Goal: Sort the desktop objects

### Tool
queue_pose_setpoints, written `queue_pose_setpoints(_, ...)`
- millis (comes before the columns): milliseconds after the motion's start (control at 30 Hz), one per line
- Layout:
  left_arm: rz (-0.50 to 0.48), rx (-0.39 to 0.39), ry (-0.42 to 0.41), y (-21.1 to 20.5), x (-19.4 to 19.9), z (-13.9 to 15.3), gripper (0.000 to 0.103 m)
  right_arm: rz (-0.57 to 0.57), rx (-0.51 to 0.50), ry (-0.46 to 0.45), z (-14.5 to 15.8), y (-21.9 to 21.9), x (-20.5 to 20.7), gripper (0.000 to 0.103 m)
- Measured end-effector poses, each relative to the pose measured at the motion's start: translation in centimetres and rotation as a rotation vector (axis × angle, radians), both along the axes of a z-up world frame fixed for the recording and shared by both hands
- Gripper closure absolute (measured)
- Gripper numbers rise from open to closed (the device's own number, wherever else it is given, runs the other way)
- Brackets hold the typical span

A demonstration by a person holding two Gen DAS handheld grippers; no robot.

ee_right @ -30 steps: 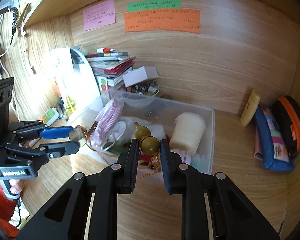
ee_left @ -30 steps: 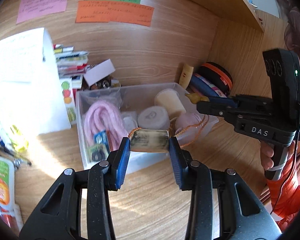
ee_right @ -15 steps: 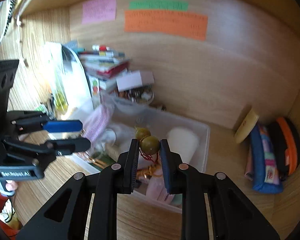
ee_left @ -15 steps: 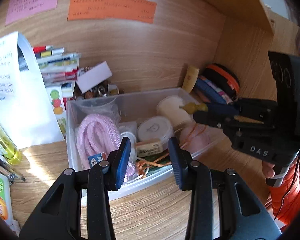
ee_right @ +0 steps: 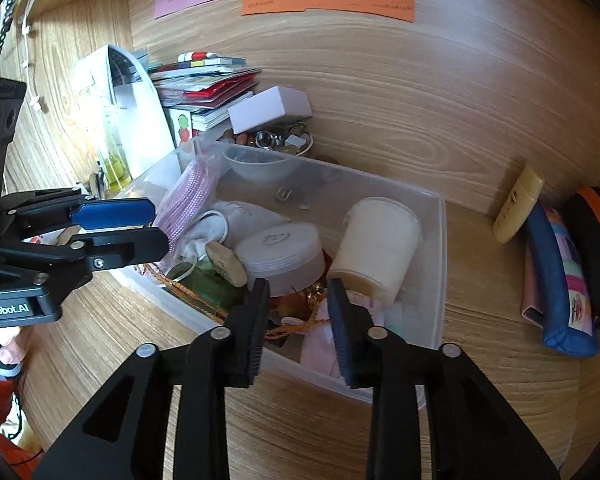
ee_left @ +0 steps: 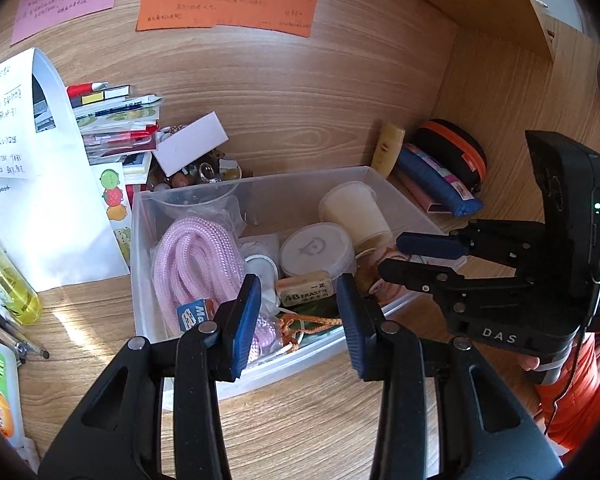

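Hovering apart and empty, each gripper point(ee_left: 298, 320) point(ee_right: 296, 316) half-hides the cluttered bin point(ee_left: 260, 372).

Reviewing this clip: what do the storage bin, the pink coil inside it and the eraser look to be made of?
Storage bin: translucent, slightly frosted plastic; contents and desk grain show through its walls.
Pink coil: braided cord, likely synthetic or cotton, matte; a woven criss-cross texture is visible.
Eraser: rubber or vinyl, dull beige with grimy smudges; printed "4B ERASER".
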State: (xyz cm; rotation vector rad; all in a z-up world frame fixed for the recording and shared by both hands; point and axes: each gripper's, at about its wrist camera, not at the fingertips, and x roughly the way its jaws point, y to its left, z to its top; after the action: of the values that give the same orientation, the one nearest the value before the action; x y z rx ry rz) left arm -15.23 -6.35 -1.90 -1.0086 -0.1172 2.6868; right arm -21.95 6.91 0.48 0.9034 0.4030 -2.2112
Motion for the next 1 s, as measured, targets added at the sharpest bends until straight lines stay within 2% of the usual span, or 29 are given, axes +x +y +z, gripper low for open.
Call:
queue_pose_setpoints(100,0.006,-0.012,0.006,0.0,0.2,0.1,0.063,0.000,0.013,0.019,-0.1,-0.2,0.4,0.070)
queue_pose_setpoints(167,0.024,-0.023,0.013,-0.2,0.2,0.3,0.050,-0.003,0.018,0.033,0.0,-0.2,0.7,0.065)
queue_pose_setpoints(233,0.044,-0.024,0.035,-0.5,0.5,0.6,0.044,-0.008,0.016,0.048,0.2,0.0,1.0,0.061)
queue_pose_setpoints(300,0.049,-0.020,0.043,-0.8,0.6,1.0,0.044,-0.006,0.015,0.066,0.5,0.2,1.4,0.060)
queue_pose_setpoints(400,0.064,-0.025,0.063,-0.9,1.1,1.6,0.041,-0.009,0.014,0.090,1.1,0.4,2.0,0.054)
queue_pose_setpoints(500,0.080,-0.043,0.086,-0.8,1.7,2.2,0.029,-0.014,0.010,0.124,1.7,0.9,2.8,0.045)
queue_pose_setpoints(600,0.081,-0.059,0.108,-0.5,2.4,2.8,0.019,-0.016,0.016,0.164,2.3,1.3,3.7,0.030)
queue_pose_setpoints(667,0.105,-0.077,0.128,-0.3,3.1,3.3,0.010,-0.016,0.017,0.195,2.7,1.4,4.4,0.026)
queue_pose_setpoints(833,0.157,-0.137,0.169,0.3,4.5,4.0,0.009,0.000,0.022,0.226,3.2,1.6,6.1,0.020)
queue_pose_setpoints(1000,0.187,-0.190,0.187,0.9,6.0,4.0,0.005,0.013,0.016,0.241,3.5,1.8,7.4,0.020)
